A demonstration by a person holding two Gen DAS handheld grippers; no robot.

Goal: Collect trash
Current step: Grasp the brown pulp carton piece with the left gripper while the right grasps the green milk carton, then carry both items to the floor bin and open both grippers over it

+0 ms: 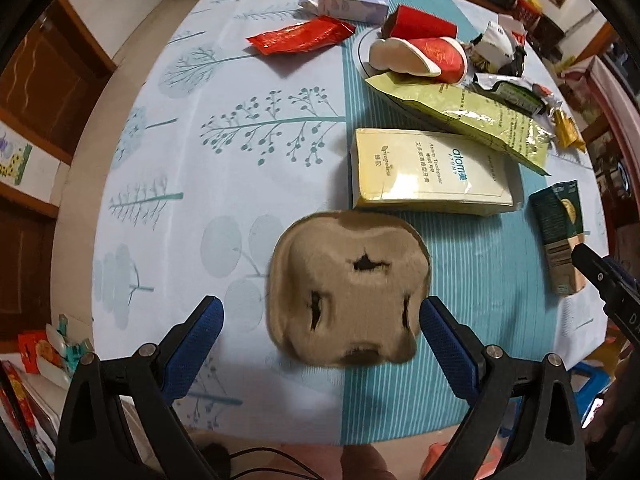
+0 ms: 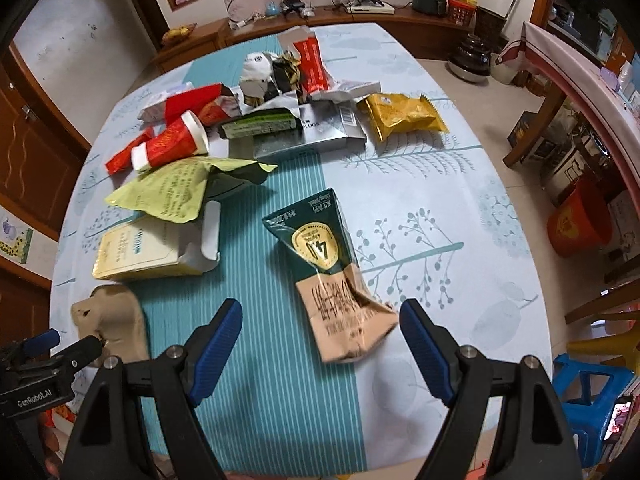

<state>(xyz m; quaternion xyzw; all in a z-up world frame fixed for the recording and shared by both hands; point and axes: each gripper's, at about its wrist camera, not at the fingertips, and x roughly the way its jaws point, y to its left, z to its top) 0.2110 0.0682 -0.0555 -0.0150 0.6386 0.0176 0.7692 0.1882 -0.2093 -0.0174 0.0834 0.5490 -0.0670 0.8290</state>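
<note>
Brown moulded-pulp tray (image 1: 348, 292) lay on the patterned tablecloth (image 1: 240, 160), between the spread pads of the left gripper (image 1: 322, 320), ungrasped. Right gripper (image 2: 321, 330) likewise stood released around the near end of a crumpled green-and-tan carton (image 2: 332, 276). Yellow toothpaste box (image 1: 428, 172) lay beyond the tray, near the heaped wrappers (image 2: 272, 120).

Bare tablecloth (image 1: 192, 152) lies free from nine to twelve o'clock. A yellow box (image 1: 428, 168) and heaped wrappers (image 1: 472, 116) crowd one o'clock.
</note>
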